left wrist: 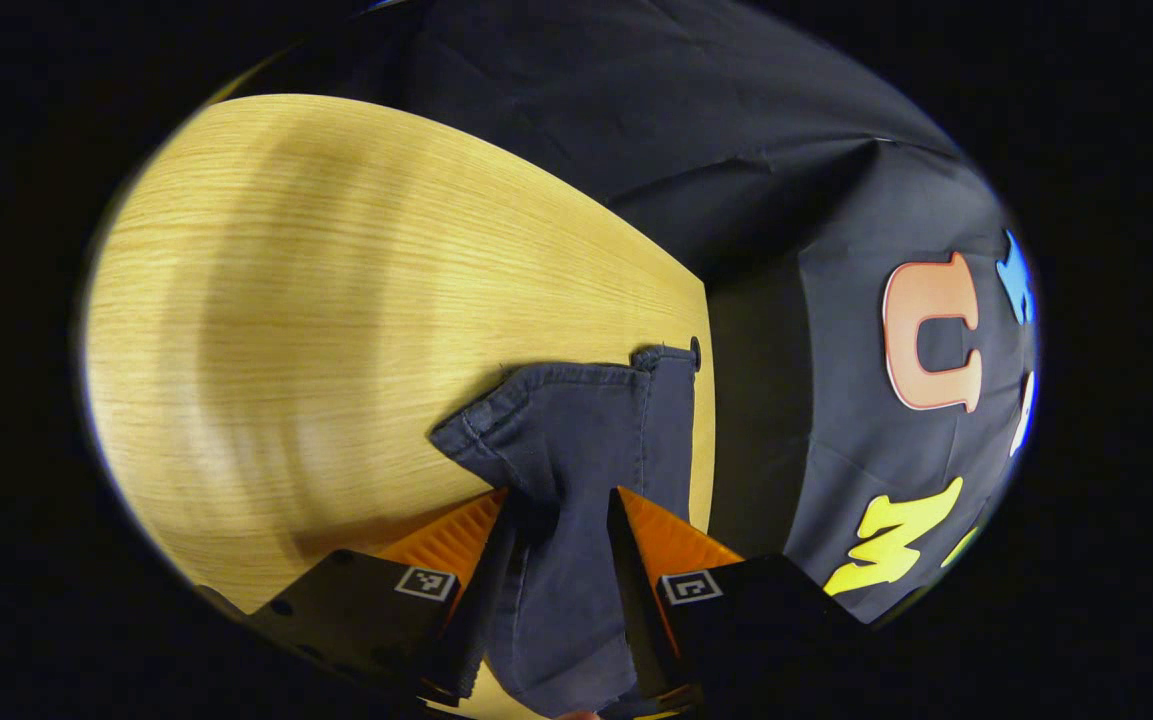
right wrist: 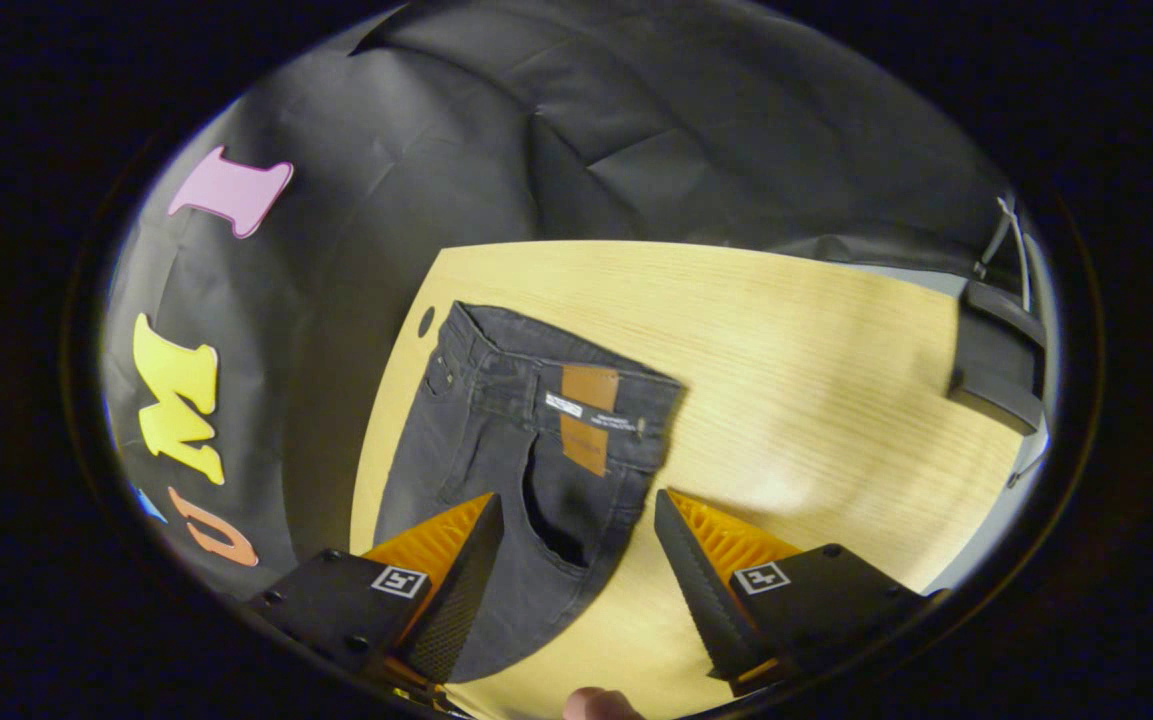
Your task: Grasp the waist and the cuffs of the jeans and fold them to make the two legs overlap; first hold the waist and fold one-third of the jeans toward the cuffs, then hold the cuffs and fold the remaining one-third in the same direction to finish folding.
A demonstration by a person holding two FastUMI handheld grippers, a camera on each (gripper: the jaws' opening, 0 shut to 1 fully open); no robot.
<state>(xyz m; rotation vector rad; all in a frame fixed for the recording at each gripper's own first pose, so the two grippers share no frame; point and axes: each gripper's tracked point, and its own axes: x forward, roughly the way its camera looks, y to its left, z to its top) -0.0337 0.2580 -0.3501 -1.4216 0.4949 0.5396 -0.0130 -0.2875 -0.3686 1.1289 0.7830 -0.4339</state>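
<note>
While its two fingers press a bunched length of dark denim between them, the left gripper point(left wrist: 561, 510) pinches the jeans point(left wrist: 576, 440) near the cuffs point(left wrist: 636, 365), whose hemmed ends lie flat just past the fingertips on the wooden table point(left wrist: 336, 300), close to its edge and a small round hole point(left wrist: 695, 352). Beyond that edge hangs the black cloth wall point(left wrist: 736, 150).

At the other end, the right gripper point(right wrist: 576, 520) hovers with its fingers spread wide, one above the denim and one above bare wood, gripping nothing. Between them sits the open seat of the jeans, and just beyond it the waist point(right wrist: 556, 375) with a brown patch point(right wrist: 586, 415) and a white label point(right wrist: 581, 408), the band rumpled and resting on the table. A fingertip point(right wrist: 596, 705) of the person shows at the bottom edge; a dark object point(right wrist: 996, 350) stands at the far corner.

By appearances, the opening step is in hand: cuffs secured, waist not yet caught. Next, the right gripper would need to move forward onto the waistband and close on it, so both ends can be lifted and swung over to lay one leg upon the other.
</note>
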